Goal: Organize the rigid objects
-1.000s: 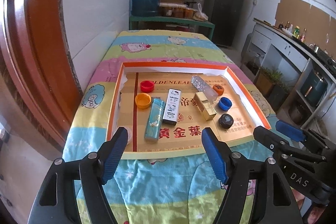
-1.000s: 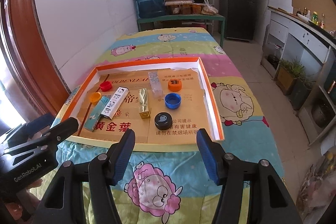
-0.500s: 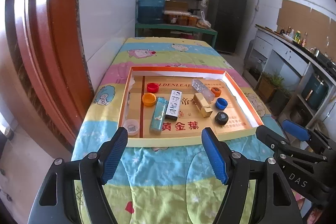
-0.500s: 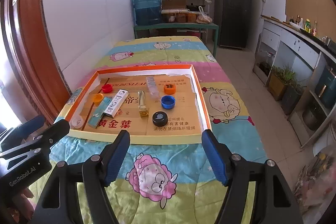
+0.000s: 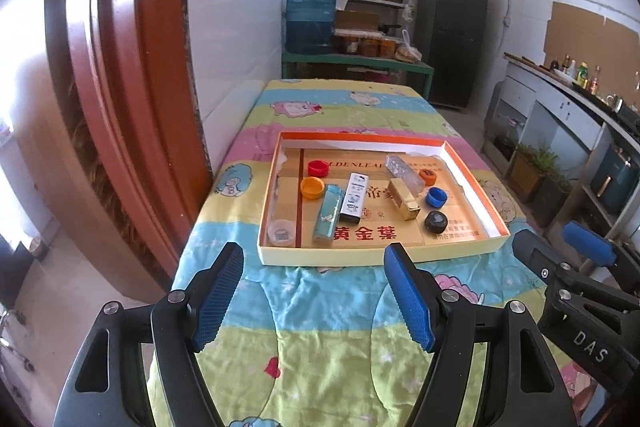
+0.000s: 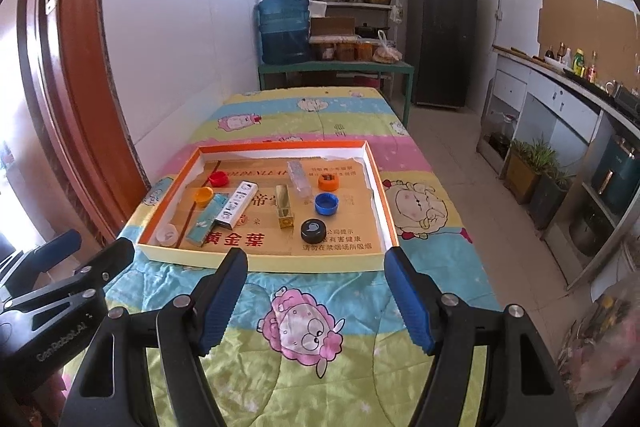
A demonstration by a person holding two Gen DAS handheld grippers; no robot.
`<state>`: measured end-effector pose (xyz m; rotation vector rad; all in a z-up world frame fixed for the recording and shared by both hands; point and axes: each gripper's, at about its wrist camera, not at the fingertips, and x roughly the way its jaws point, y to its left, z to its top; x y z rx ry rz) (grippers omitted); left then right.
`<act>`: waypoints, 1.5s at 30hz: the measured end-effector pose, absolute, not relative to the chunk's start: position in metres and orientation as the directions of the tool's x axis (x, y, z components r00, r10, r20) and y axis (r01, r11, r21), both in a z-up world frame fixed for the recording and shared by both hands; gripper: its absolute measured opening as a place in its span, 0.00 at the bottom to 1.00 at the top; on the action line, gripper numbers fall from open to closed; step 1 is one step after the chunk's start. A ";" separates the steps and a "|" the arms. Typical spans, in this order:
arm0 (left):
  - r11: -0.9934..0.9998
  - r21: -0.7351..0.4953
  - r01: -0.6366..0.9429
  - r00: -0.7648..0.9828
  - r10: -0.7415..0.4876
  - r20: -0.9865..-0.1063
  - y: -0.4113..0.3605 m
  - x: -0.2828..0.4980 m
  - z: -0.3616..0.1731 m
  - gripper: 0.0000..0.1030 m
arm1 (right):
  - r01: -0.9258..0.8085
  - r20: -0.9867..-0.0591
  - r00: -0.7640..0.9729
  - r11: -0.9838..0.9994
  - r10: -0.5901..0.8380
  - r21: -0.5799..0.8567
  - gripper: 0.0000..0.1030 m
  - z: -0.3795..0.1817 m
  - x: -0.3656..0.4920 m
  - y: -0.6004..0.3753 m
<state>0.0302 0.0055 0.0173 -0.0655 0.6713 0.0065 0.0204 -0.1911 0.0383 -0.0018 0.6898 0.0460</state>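
A shallow orange-rimmed box lid lies on the quilted table. Inside it are lined-up lighters: a teal one, a white one, a gold one and a clear one. Bottle caps lie around them: red, orange, blue, black, a small orange one and a clear one. My left gripper and right gripper both stand open and empty, hovering short of the lid's near edge.
A striped cartoon quilt covers the table. A red-brown door frame stands at the left. A blue water jug, shelves and a dark fridge are at the back. A counter runs along the right.
Both grippers have pulled back and up from the box lid, which now looks smaller and farther. The right gripper's jaws have spread wider. The objects in the lid have not moved.
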 end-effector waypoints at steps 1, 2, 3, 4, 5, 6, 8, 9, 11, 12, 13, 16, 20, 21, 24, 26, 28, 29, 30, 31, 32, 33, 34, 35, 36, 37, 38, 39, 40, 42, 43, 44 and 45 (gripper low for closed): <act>0.997 -0.067 -0.026 0.787 -0.020 -0.616 0.006 0.027 0.020 0.72 | -0.042 -0.631 0.775 0.999 0.039 0.009 0.68 0.040 0.017 -0.190; 0.997 -0.074 -0.024 0.791 -0.026 -0.612 0.007 0.024 0.021 0.72 | -0.040 -0.625 0.780 0.999 0.034 0.004 0.68 0.043 0.013 -0.189; 0.997 -0.080 -0.021 0.793 -0.032 -0.608 0.007 0.022 0.023 0.72 | -0.037 -0.620 0.784 0.999 0.031 0.003 0.68 0.045 0.011 -0.189; 0.996 -0.082 -0.023 0.795 -0.032 -0.606 0.007 0.019 0.026 0.72 | -0.030 -0.614 0.789 1.000 0.027 0.004 0.68 0.047 0.007 -0.189; 0.997 -0.078 -0.031 0.798 -0.023 -0.603 0.007 0.017 0.027 0.72 | -0.027 -0.610 0.792 1.000 0.025 0.006 0.68 0.048 0.005 -0.189; 0.997 -0.070 -0.044 0.801 -0.006 -0.599 0.007 0.015 0.029 0.72 | -0.025 -0.606 0.795 1.000 0.026 0.010 0.68 0.050 0.002 -0.189; 0.996 -0.044 -0.074 0.811 0.035 -0.584 0.006 0.008 0.032 0.72 | -0.023 -0.600 0.800 1.000 0.029 0.018 0.68 0.053 -0.002 -0.191; 0.996 -0.032 -0.083 0.815 0.050 -0.577 0.006 0.005 0.034 0.72 | -0.021 -0.598 0.801 1.000 0.029 0.020 0.68 0.054 -0.003 -0.191; 0.996 -0.017 -0.089 0.820 0.064 -0.569 0.005 0.001 0.036 0.72 | -0.019 -0.598 0.801 0.999 0.031 0.026 0.68 0.055 -0.004 -0.192; 0.996 -0.015 -0.090 0.820 0.066 -0.568 0.004 0.000 0.037 0.72 | -0.020 -0.598 0.801 0.999 0.033 0.029 0.68 0.055 -0.005 -0.193; 0.996 -0.015 -0.090 0.821 0.066 -0.566 0.004 -0.001 0.038 0.72 | -0.021 -0.598 0.800 0.999 0.035 0.030 0.68 0.056 -0.006 -0.192; 0.996 -0.025 -0.081 0.820 0.052 -0.570 0.004 -0.004 0.039 0.72 | -0.026 -0.597 0.801 0.999 0.037 0.027 0.68 0.057 -0.010 -0.190; 0.998 -0.043 -0.056 0.820 0.021 -0.572 0.003 -0.009 0.041 0.72 | -0.036 -0.594 0.803 0.999 0.041 0.020 0.68 0.058 -0.013 -0.187; 0.998 -0.045 -0.051 0.820 0.016 -0.572 0.003 -0.009 0.042 0.72 | -0.036 -0.592 0.805 0.999 0.039 0.017 0.68 0.059 -0.014 -0.186; 0.998 -0.046 -0.045 0.820 0.011 -0.572 0.002 -0.012 0.043 0.72 | -0.036 -0.585 0.810 0.999 0.033 0.006 0.68 0.060 -0.016 -0.183; 0.998 -0.050 -0.037 0.818 0.002 -0.575 0.001 -0.013 0.043 0.72 | -0.034 -0.583 0.812 0.999 0.032 0.008 0.68 0.060 -0.017 -0.183; 0.998 -0.050 -0.036 0.820 0.001 -0.573 0.001 -0.015 0.043 0.72 | -0.032 -0.581 0.814 0.999 0.030 0.007 0.68 0.060 -0.018 -0.183; 0.998 -0.047 -0.037 0.820 0.003 -0.573 0.001 -0.014 0.043 0.72 | -0.031 -0.579 0.815 0.999 0.029 0.005 0.68 0.061 -0.019 -0.183; 0.998 -0.044 -0.038 0.820 0.006 -0.572 0.001 -0.015 0.043 0.72 | -0.031 -0.579 0.815 1.000 0.028 0.005 0.68 0.060 -0.019 -0.183; 0.998 -0.042 -0.037 0.821 0.007 -0.571 0.001 -0.015 0.043 0.72 | -0.031 -0.579 0.815 0.999 0.029 0.005 0.68 0.061 -0.019 -0.184; 0.998 -0.043 -0.037 0.821 0.006 -0.571 0.001 -0.015 0.043 0.72 | -0.031 -0.579 0.815 0.999 0.029 0.006 0.68 0.061 -0.019 -0.184; 0.998 -0.043 -0.038 0.821 0.007 -0.571 0.001 -0.015 0.043 0.72 | -0.031 -0.578 0.815 0.999 0.028 0.005 0.68 0.060 -0.019 -0.184; 0.998 -0.041 -0.039 0.821 0.008 -0.572 0.001 -0.015 0.043 0.72 | -0.031 -0.579 0.815 1.000 0.028 0.005 0.68 0.060 -0.020 -0.183; 0.998 -0.042 -0.039 0.820 0.008 -0.572 0.001 -0.015 0.043 0.72 | -0.031 -0.579 0.815 0.999 0.029 0.007 0.68 0.060 -0.019 -0.184; 0.998 -0.043 -0.038 0.820 0.007 -0.572 0.001 -0.016 0.043 0.72 | -0.031 -0.580 0.814 0.999 0.030 0.008 0.68 0.060 -0.020 -0.184; 0.998 -0.044 -0.038 0.820 0.006 -0.573 0.001 -0.016 0.043 0.72 | -0.032 -0.581 0.813 0.999 0.031 0.009 0.68 0.060 -0.020 -0.184; 0.998 -0.045 -0.038 0.819 0.005 -0.574 0.001 -0.016 0.044 0.72 | -0.032 -0.583 0.812 0.999 0.031 0.009 0.68 0.060 -0.019 -0.183; 0.998 -0.046 -0.038 0.819 0.004 -0.574 0.002 -0.016 0.043 0.72 | -0.032 -0.584 0.811 0.999 0.032 0.010 0.68 0.060 -0.019 -0.183; 0.998 -0.046 -0.039 0.818 0.005 -0.575 0.002 -0.016 0.044 0.72 | -0.033 -0.585 0.810 0.999 0.033 0.011 0.68 0.060 -0.019 -0.183; 0.998 -0.045 -0.038 0.819 0.005 -0.574 0.002 -0.016 0.044 0.72 | -0.033 -0.585 0.810 0.999 0.033 0.010 0.68 0.060 -0.019 -0.183; 0.998 -0.043 -0.037 0.820 0.005 -0.573 0.002 -0.016 0.044 0.72 | -0.034 -0.585 0.810 0.999 0.034 0.011 0.68 0.060 -0.019 -0.183; 0.998 -0.044 -0.036 0.819 0.004 -0.573 0.002 -0.016 0.044 0.72 | -0.035 -0.586 0.810 0.999 0.036 0.012 0.68 0.060 -0.019 -0.183; 0.998 -0.043 -0.036 0.820 0.005 -0.573 0.003 -0.016 0.044 0.72 | -0.036 -0.585 0.810 0.999 0.036 0.012 0.68 0.059 -0.019 -0.182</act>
